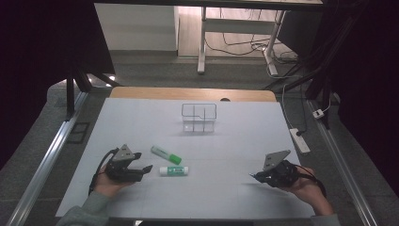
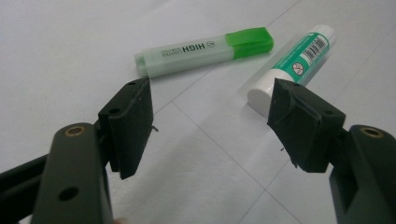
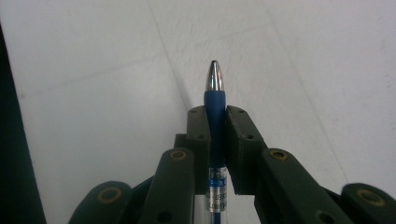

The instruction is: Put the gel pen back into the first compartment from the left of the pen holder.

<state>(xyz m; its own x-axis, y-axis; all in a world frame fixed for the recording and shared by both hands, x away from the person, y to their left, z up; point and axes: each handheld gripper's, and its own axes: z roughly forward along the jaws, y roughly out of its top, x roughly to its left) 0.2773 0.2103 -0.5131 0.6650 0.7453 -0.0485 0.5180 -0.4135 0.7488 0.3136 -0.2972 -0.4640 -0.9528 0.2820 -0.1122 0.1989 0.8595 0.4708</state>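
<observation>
Surface: white table [image 1: 141,117], clear organiser [image 1: 199,117] at far middle.
Right tongs [image 3: 216,122]: clamped on blue pen [image 3: 214,100], tip forward.
Left tongs [image 2: 210,119]: wide open, empty, near highlighter [image 2: 201,50] and glue stick [image 2: 294,65].
Advice: I keep pen level, squeeze firm.

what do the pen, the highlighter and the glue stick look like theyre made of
Pen: shiny metal-looking tip, matte blue grip that may be rubber, and a clear, probably plastic barrel, clamped in the right gripper.
Highlighter: frosted pale-green plastic body with printed lettering and a brighter green cap.
Glue stick: smooth white plastic tube with a glossy green label bearing a barcode.
</observation>
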